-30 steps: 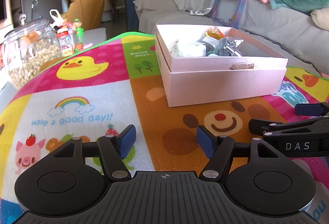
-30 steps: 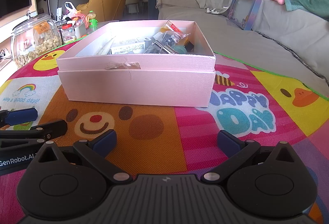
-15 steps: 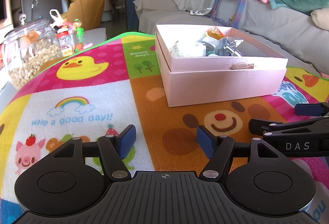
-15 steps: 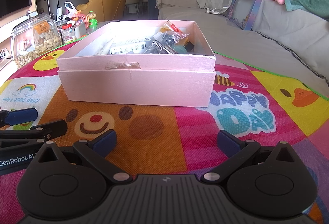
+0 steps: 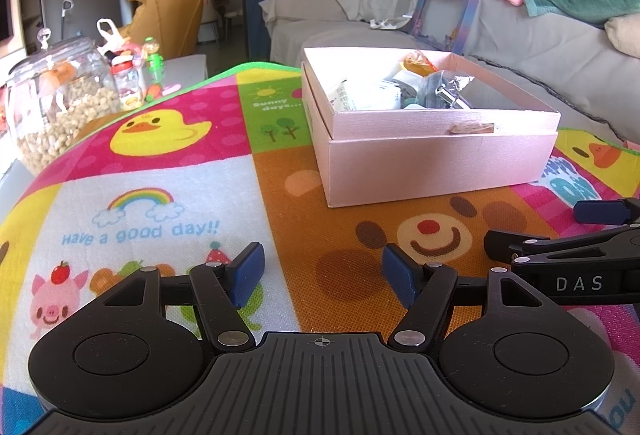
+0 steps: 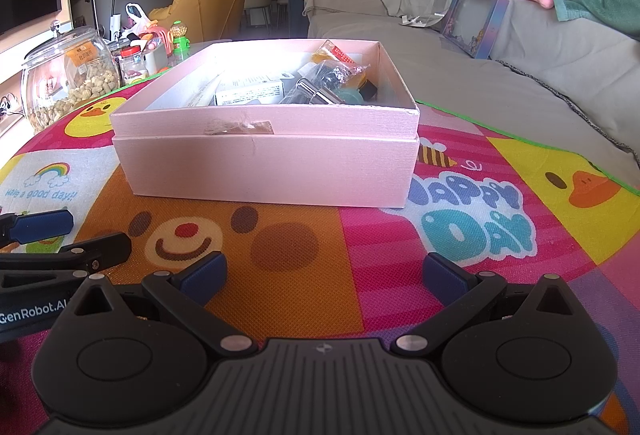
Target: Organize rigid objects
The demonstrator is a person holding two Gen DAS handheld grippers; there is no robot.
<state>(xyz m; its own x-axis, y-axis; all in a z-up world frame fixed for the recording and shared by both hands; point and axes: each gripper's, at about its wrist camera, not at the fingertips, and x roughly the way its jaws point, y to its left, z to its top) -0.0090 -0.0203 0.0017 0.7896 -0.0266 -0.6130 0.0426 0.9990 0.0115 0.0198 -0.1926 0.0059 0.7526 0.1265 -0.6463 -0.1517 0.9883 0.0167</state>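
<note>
Both grippers, left (image 5: 322, 269) and right (image 6: 322, 277), gape empty before pink cardboard box (image 6: 266, 171). You take its stiff, light wall; small items inside slippery.

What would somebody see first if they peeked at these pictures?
Probably the bright cartoon mat with its smiling bear, ducks and rainbow, spread under everything. In its middle sits an open pink box full of small packets and bits. At the far left edge stands a big glass jar of pale snacks, and the two open grippers, left and right, sit low over the near end of the mat.
</note>
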